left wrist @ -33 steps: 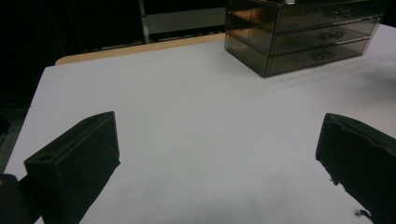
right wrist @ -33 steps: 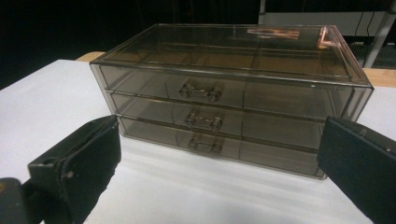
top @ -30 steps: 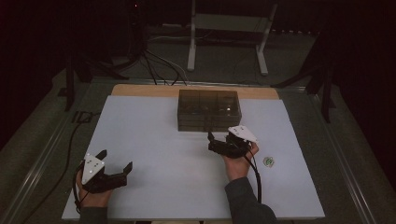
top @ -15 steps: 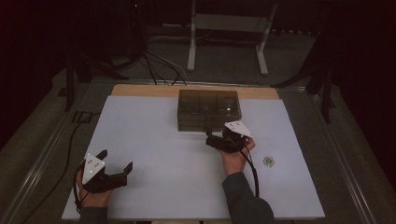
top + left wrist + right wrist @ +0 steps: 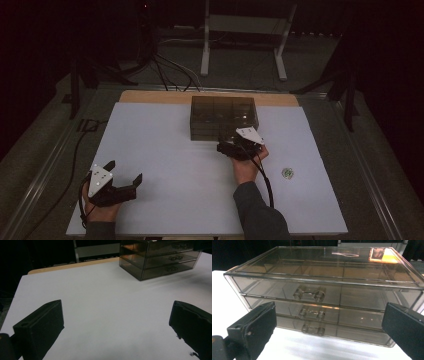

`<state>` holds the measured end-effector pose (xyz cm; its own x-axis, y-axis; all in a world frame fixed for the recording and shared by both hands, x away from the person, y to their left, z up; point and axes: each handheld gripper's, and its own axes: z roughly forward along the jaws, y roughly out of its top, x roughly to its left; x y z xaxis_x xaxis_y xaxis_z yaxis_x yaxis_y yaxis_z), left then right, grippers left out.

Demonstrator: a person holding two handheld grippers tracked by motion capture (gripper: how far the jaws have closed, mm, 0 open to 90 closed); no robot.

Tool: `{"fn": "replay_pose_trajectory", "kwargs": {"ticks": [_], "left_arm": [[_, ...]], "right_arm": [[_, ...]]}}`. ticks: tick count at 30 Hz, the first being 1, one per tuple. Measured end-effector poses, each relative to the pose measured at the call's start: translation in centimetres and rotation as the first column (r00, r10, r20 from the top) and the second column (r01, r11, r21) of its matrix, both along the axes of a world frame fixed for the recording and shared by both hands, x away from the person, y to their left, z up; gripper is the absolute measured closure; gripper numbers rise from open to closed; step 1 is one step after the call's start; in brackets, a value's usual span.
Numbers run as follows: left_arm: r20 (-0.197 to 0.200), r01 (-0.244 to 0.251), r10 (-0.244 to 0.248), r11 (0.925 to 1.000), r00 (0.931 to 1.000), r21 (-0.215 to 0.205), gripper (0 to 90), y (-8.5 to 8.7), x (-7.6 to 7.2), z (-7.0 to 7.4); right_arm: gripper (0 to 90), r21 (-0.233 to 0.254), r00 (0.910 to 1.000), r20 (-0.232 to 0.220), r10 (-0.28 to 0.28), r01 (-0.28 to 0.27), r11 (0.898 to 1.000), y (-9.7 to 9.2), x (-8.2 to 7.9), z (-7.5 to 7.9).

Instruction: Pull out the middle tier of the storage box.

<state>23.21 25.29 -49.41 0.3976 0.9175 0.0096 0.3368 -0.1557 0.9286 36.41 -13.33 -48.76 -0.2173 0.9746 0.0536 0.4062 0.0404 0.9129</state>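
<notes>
A smoky clear three-drawer box (image 5: 224,117) stands at the back middle of the white table (image 5: 165,150), all drawers closed. In the right gripper view its front is close ahead, with the top handle (image 5: 309,294), middle handle (image 5: 312,313) and bottom handle (image 5: 312,329) stacked in line. My right gripper (image 5: 227,145) hovers just before the box front, open and empty (image 5: 329,332). My left gripper (image 5: 124,171) rests near the front left of the table, open, with nothing but bare table between its jaws (image 5: 116,330). The box (image 5: 160,258) shows far off at the upper right there.
A small round greenish object (image 5: 287,173) lies on the table to the right of my right hand. A wooden strip (image 5: 150,96) edges the table's far side. Cables (image 5: 170,75) and a metal stand (image 5: 245,45) are on the floor beyond.
My right gripper has moved forward and slightly left, closer to the drawer box's front. The left gripper has stayed put.
</notes>
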Motion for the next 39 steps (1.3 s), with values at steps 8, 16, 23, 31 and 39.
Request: {"fn": "replay_pose_trajectory", "kwargs": {"ticks": [8, 16, 23, 31, 39], "left_arm": [[0.001, 0.0, 0.0, 1.0, 1.0, -0.001, 0.6, 0.0, 0.0, 0.0], [0.001, 0.0, 0.0, 1.0, 1.0, -0.003, 0.6, 0.1, 0.0, 0.0], [0.001, 0.001, -0.001, 1.0, 1.0, -0.004, 0.6, 0.1, 0.0, 0.0], [0.0, 0.0, 0.0, 1.0, 1.0, -0.006, 0.6, 0.1, -0.1, 0.0], [0.001, -0.001, 0.001, 1.0, 1.0, -0.008, 0.6, 0.2, -0.1, 0.0]], "right_arm": [[0.0, -0.019, 0.9999, 0.014, 0.002, -0.001, 1.0, 1.1, 0.2, 0.6], [0.0, -0.022, 0.9995, 0.03, -0.014, 0.014, 1.0, 2.1, 0.6, 0.7], [0.0, -0.041, 0.9996, 0.0, -0.029, 0.029, 0.999, 2.7, 1.1, -0.4], [0.0, -0.046, 0.9991, -0.012, -0.041, 0.04, 0.998, 3.1, 1.3, -1.1], [1.7, -0.062, 0.9974, -0.03, -0.065, 0.063, 0.996, 3.5, 1.7, -1.9]]}}
